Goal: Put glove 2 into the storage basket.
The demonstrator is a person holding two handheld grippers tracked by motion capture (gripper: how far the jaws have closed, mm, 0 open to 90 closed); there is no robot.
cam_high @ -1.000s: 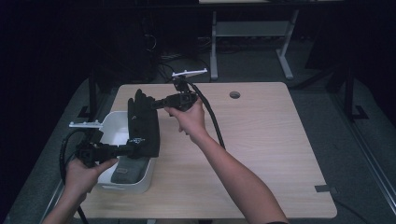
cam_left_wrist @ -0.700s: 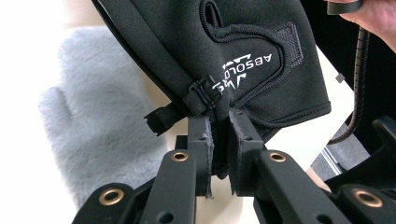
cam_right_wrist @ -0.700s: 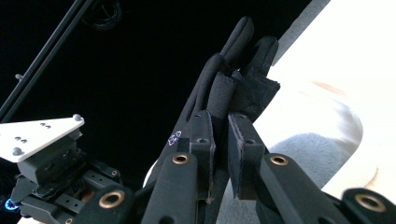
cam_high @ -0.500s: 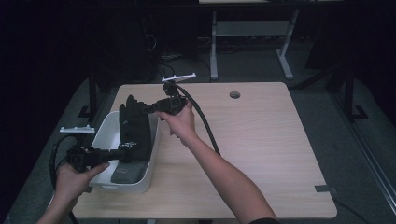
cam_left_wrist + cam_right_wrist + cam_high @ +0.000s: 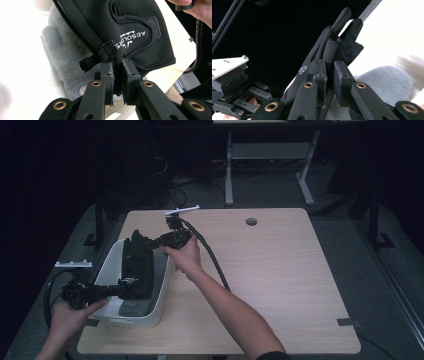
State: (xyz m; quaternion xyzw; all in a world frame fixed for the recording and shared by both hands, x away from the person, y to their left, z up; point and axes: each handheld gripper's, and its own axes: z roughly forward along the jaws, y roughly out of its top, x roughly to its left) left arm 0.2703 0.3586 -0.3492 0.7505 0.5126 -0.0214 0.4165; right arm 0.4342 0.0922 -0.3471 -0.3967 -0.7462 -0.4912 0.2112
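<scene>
matt black cloth glove (image 5: pixel 130 27), fluffy grey fabric (image 5: pixel 62 62), white plastic bin (image 5: pixel 112 270), wood table (image 5: pixel 280 270).

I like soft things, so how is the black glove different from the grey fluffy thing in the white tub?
The black glove is smooth with white lettering; the grey fluffy thing is furry and plain. The black glove is pinched by both tongs above the white tub; the grey fluffy thing lies inside, ungripped. Both are soft fabric.

High view overhead, facing table (image 5: pixel 280 270); gripper views close-up, sharing black glove (image 5: pixel 130 27).
</scene>
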